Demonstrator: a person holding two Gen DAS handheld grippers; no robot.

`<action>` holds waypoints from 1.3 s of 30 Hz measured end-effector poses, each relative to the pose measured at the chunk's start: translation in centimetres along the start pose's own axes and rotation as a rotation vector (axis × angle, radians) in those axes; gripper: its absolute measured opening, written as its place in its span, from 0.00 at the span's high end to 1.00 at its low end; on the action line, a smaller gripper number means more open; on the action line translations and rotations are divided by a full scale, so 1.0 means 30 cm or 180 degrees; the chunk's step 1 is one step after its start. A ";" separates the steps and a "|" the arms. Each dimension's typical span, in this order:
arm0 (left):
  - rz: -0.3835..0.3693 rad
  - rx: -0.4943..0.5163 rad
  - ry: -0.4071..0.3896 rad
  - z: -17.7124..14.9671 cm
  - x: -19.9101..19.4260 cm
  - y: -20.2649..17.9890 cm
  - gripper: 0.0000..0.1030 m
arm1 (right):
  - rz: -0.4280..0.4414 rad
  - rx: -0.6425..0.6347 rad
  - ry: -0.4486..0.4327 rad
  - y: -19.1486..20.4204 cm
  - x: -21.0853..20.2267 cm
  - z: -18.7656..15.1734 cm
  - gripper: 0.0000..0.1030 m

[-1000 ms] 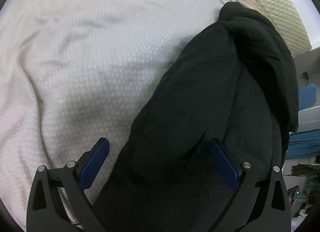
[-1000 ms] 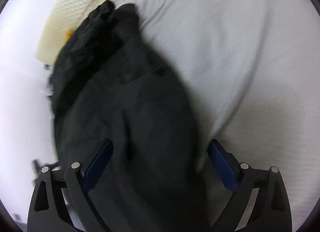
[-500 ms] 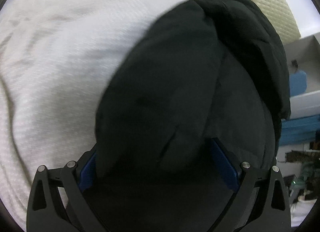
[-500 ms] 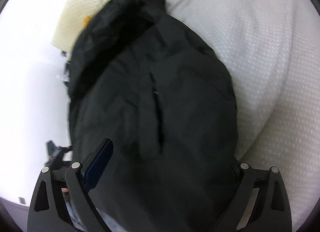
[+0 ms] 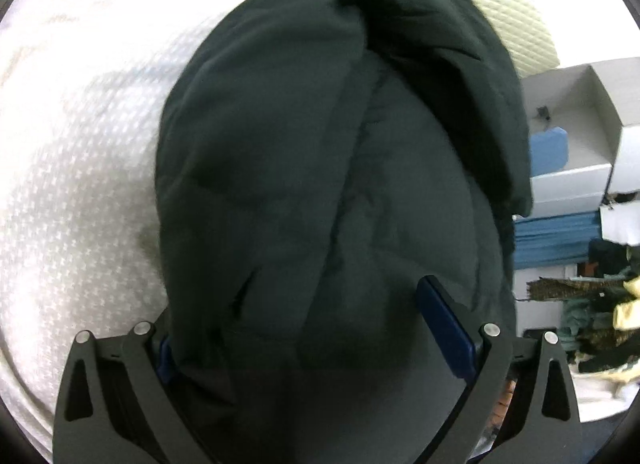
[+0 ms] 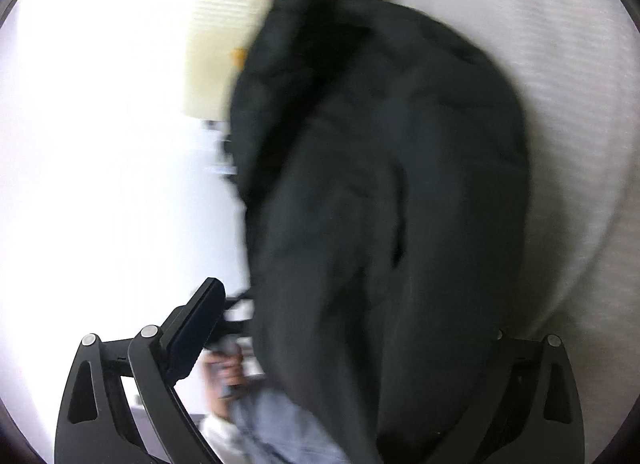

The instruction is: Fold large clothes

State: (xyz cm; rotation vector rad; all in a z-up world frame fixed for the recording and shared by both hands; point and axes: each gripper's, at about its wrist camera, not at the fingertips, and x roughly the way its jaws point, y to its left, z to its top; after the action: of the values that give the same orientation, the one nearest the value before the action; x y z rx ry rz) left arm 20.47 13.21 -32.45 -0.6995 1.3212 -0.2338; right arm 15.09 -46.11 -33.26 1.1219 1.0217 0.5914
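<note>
A large dark green-black jacket (image 5: 320, 168) lies bunched lengthwise on a white textured bed cover (image 5: 80, 168). It fills the middle of both wrist views, blurred in the right wrist view (image 6: 380, 184). My left gripper (image 5: 316, 328) is open; the cloth lies between its fingers and hides most of the left blue pad. My right gripper (image 6: 352, 324) is open too; the jacket drapes over its right finger and hides it. The left finger (image 6: 196, 328) stands clear of the cloth.
A cream quilted pillow (image 5: 516, 20) lies beyond the jacket's far end. White boxes (image 5: 580, 136), blue fabric (image 5: 556, 240) and piled clothes (image 5: 592, 316) stand off the bed at the right. A person's hand and jeans (image 6: 256, 416) show low in the right wrist view.
Both grippers have swung in over the jacket, so it now fills each view. The cloth has come to lie between the fingers of both and covers one pad on each.
</note>
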 end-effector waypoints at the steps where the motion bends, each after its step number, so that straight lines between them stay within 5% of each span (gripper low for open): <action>1: 0.0021 -0.0038 0.0015 0.004 0.013 -0.013 0.04 | 0.0057 -0.0061 -0.0016 0.017 -0.006 -0.001 0.04; 5: -0.0045 -0.0118 0.0072 0.004 0.032 0.003 0.05 | 0.0096 -0.0204 -0.0008 0.050 -0.014 -0.005 0.03; 10: -0.0192 -0.0021 0.0113 -0.010 0.034 0.002 0.11 | -0.0321 -0.0027 0.0066 -0.008 0.008 -0.010 0.03; 15: -0.0359 0.0010 0.0153 -0.002 0.055 -0.063 0.27 | -0.0544 0.0122 -0.0010 -0.040 0.006 -0.040 0.06; 20: -0.0621 0.0121 0.0134 -0.012 0.038 -0.120 0.51 | -0.0377 -0.0189 -0.0048 0.028 0.021 -0.038 0.32; 25: -0.0670 0.0293 0.0024 -0.041 -0.014 -0.149 0.66 | -0.0428 -0.0508 -0.0330 0.105 0.020 -0.044 0.85; 32: -0.1010 0.0149 -0.0175 -0.084 -0.119 -0.141 0.87 | -0.0592 -0.0877 -0.0575 0.187 -0.020 -0.102 0.91; 39: -0.1233 0.0048 -0.0294 -0.120 -0.258 -0.149 0.90 | -0.0325 -0.0999 -0.0740 0.287 -0.048 -0.177 0.92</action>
State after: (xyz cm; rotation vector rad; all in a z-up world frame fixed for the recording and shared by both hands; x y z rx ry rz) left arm 16.09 12.66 -23.89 -0.9403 1.0873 -0.5164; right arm 10.54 -41.83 -25.18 0.8343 0.7504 0.5056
